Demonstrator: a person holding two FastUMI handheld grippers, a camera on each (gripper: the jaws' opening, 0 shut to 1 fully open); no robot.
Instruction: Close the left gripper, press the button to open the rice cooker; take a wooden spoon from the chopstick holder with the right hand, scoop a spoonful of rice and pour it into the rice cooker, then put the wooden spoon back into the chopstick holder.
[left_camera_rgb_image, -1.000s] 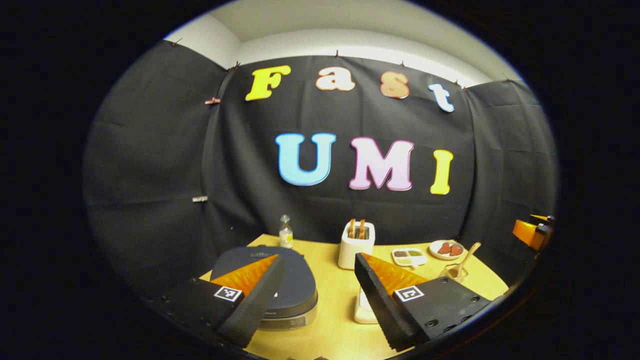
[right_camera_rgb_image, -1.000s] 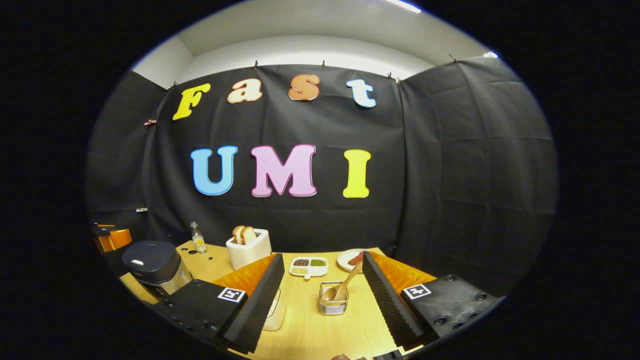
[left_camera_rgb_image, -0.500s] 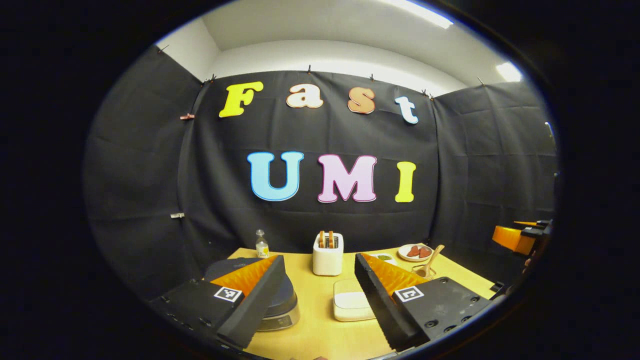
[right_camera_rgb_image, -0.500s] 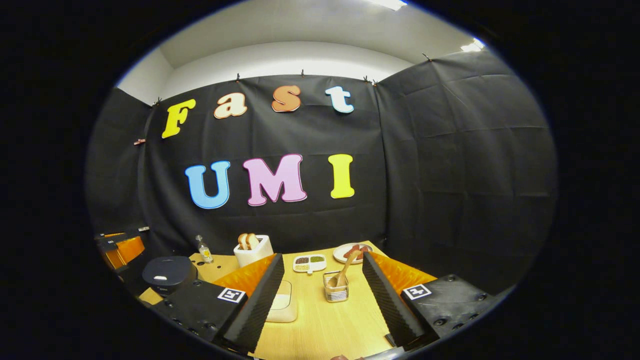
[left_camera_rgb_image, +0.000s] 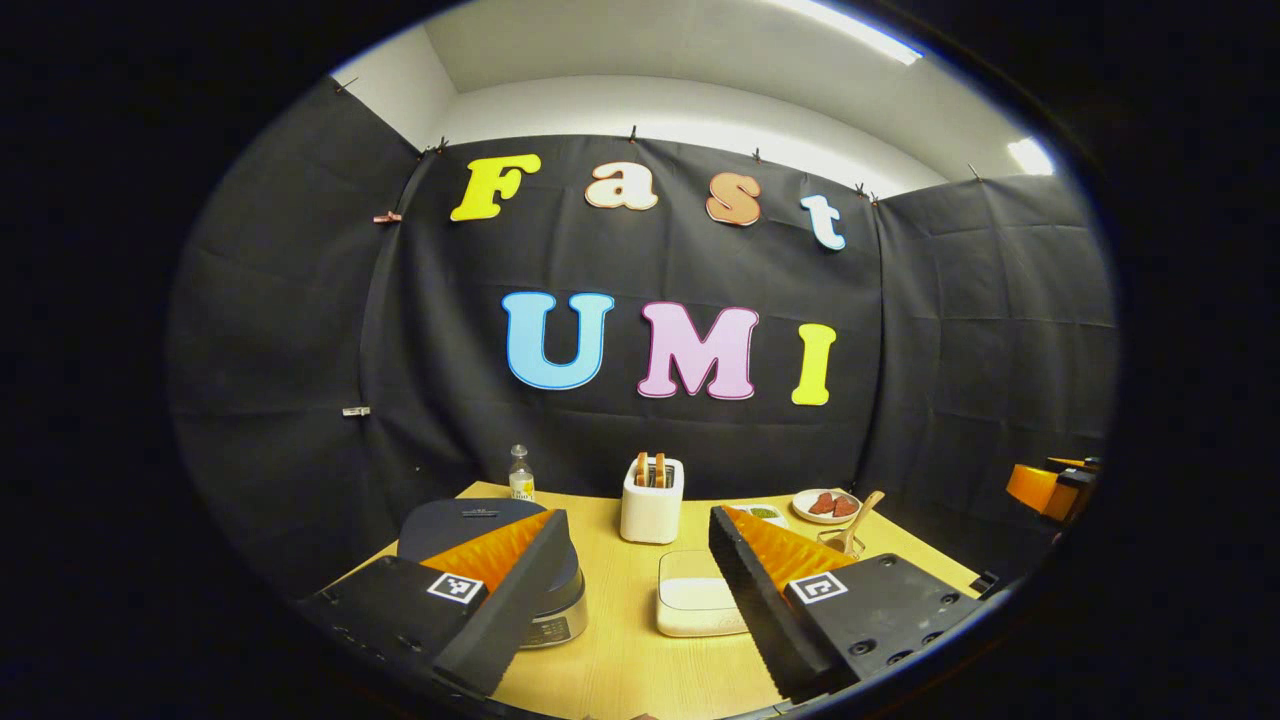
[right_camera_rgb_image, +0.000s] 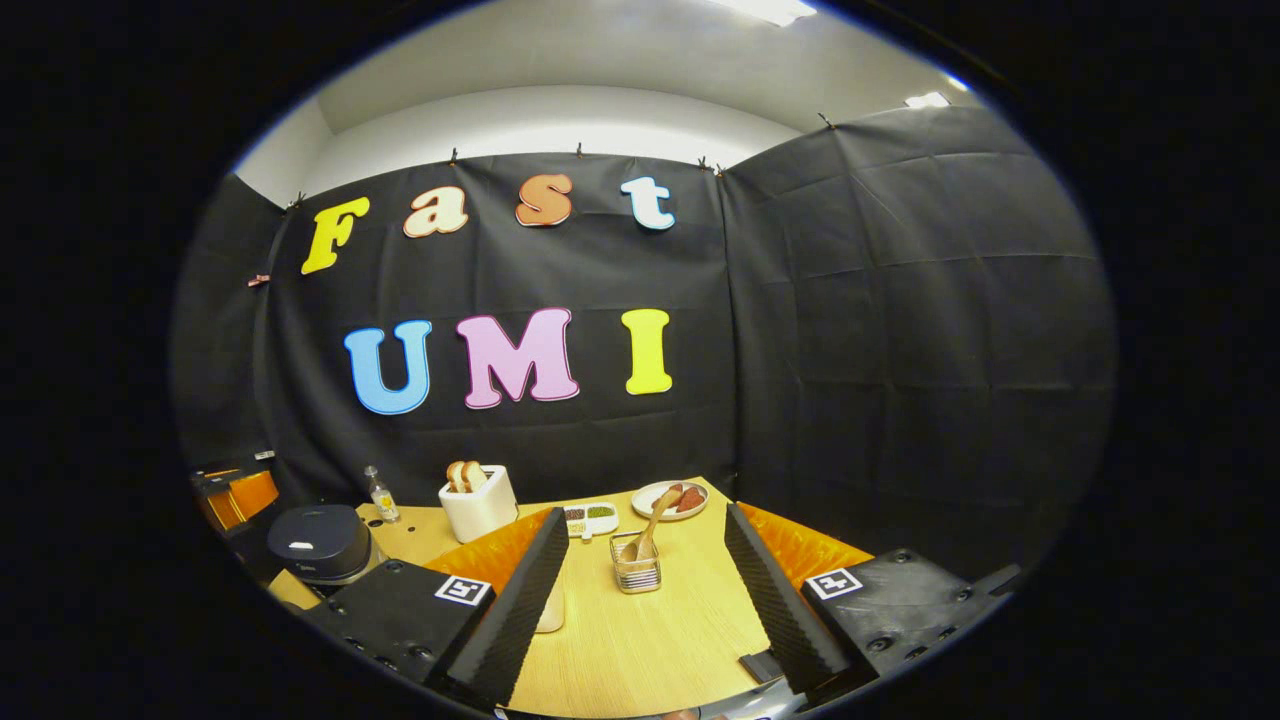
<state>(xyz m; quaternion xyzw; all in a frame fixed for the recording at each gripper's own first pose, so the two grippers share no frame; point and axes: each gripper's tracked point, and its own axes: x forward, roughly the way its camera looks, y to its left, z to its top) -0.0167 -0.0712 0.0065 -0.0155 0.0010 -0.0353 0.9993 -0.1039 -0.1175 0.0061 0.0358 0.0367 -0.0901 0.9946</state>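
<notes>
Opening step not begun: cooker (left_camera_rgb_image: 490, 545) lid down, at table's left. Left gripper (left_camera_rgb_image: 635, 590) wide open, empty; must close, then press button. Right gripper (right_camera_rgb_image: 640, 600) wide open, empty, facing spoon (right_camera_rgb_image: 648, 525) in holder (right_camera_rgb_image: 636, 573).

Ceiling strip lights (left_camera_rgb_image: 850, 25) glare overhead, the tabletop (right_camera_rgb_image: 640, 640) is evenly lit and sharp, and fisheye bending warps the edges.

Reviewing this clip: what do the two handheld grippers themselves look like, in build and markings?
Both look alike. The left gripper and right gripper each have two wedge-shaped fingers with ridged inner faces and ribbed orange panels on top. Each finger sits on a black block bearing a small square black-and-white marker and screws. The left gripper's orange-and-black body also shows at the left edge of the right gripper view.
</notes>
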